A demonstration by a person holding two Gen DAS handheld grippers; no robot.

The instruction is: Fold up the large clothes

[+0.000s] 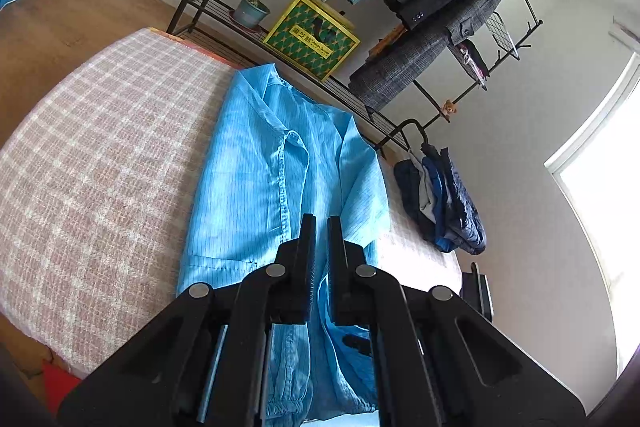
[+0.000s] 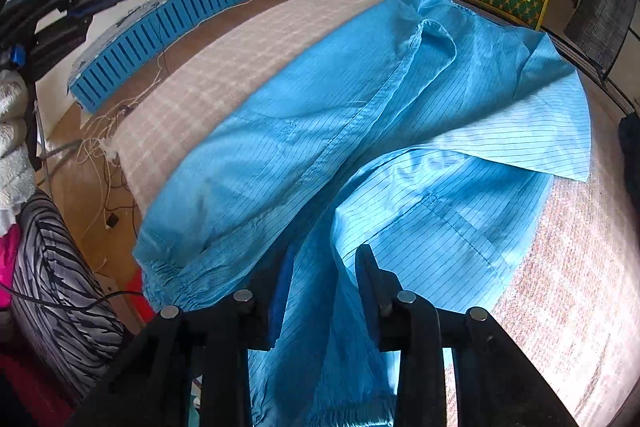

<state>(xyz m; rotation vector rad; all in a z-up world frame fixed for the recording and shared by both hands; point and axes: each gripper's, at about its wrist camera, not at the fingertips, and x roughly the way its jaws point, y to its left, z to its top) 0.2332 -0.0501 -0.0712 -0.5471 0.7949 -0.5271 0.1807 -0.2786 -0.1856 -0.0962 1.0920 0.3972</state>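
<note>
The blue pinstriped coat (image 1: 256,163) lies lengthwise on the bed's pink checked cover (image 1: 100,147), collar toward the black metal clothes rack (image 1: 280,43) at the far edge. By the look of it the fold is partly done: in the left wrist view the garment forms a fairly narrow strip, with one side panel turned in so that its paler inside shows near the far right edge. In the right wrist view that flap (image 2: 520,143) lies face-up across the body, and a sleeve with a gathered elastic cuff (image 2: 168,279) runs down the near left side. The lower part is bunched and rumpled toward the cameras, so the sides seem brought in while the lengthwise folds are yet to be made and the hem end needs smoothing.

The left gripper (image 1: 321,227) has its jaws drawn almost together, only a thin slit between them; no fabric is visibly pinched at the tips, and cloth merely shows beneath them. The right gripper (image 2: 316,267) stands partly open, with a ridge of the coat's fabric rising between the jaws. Its left finger is hidden behind cloth, so whether the pads press the fabric cannot be told.
</note>
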